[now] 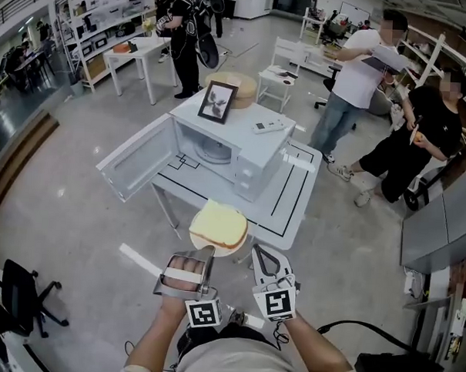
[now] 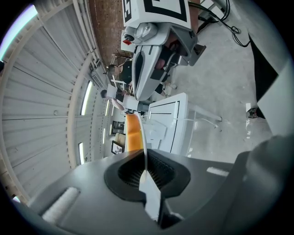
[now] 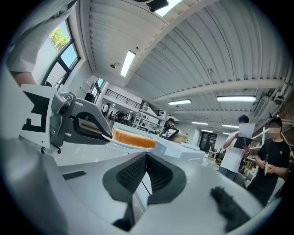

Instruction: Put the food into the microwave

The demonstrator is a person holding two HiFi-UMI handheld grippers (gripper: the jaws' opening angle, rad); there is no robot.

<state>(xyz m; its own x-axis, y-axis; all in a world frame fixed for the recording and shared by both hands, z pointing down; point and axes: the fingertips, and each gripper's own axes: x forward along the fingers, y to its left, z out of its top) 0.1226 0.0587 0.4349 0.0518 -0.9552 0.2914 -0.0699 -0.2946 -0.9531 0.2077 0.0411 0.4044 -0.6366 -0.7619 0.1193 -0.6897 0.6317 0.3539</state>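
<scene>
A slice of bread (image 1: 218,224) lies on a white plate (image 1: 207,249) that hangs in the air just short of the table's near edge. My left gripper (image 1: 201,254) is shut on the plate's near rim. In the left gripper view the thin plate edge (image 2: 143,137) runs out from between the jaws of that gripper (image 2: 146,172), with the bread (image 2: 132,133) beside it. My right gripper (image 1: 262,257) is just right of the plate, shut and with nothing in it. In the right gripper view its jaws (image 3: 146,176) meet, and the bread (image 3: 133,139) is off to the left. The white microwave (image 1: 246,147) stands beyond, its door (image 1: 137,166) swung open to the left.
The microwave sits on a white table (image 1: 294,196) marked with black lines. A framed picture (image 1: 218,102) and a remote (image 1: 268,127) lie on top of the microwave. Two people (image 1: 361,79) stand at the right, and a black chair (image 1: 12,295) is at the lower left.
</scene>
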